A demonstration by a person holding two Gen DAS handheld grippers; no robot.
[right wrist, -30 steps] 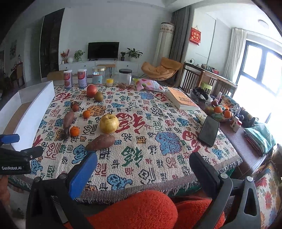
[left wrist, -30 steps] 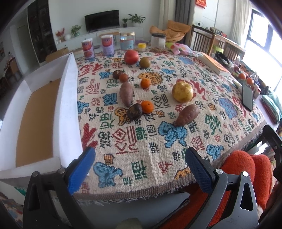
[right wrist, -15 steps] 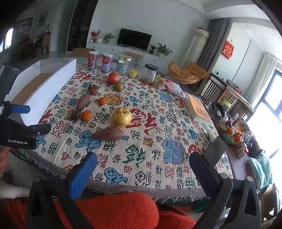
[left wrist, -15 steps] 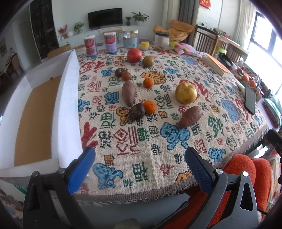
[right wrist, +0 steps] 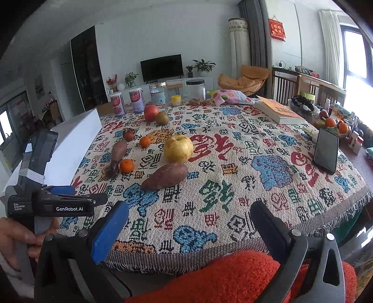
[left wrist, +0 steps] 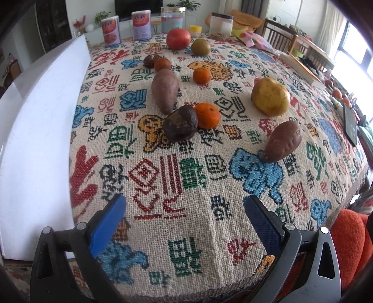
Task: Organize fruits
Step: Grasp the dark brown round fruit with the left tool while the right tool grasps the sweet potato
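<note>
At the far left stands a white box along the edge of the surface; its inside is hidden from both views, so its contents cannot be told. To its right, on the patterned cloth, the fruits lie loose. At the back stand two pink tins, a jar with a gold lid and a clear jar with a black lid; what they hold is unclear. In front of them sit a red apple and a brownish-green fruit. Nearer lie a small dark fruit touching a small red-orange one, then an orange. A long sweet potato points toward a dark avocado-like fruit, which touches a second orange. Further right sit a yellow pear and another sweet potato. A book and a phone lie at the right side.

The left tongs hover low over the near cloth, fingers apart and holding nothing, aimed toward the dark fruit. The right tongs hang back at the near edge of the surface, fingers likewise spread and holding nothing.
</note>
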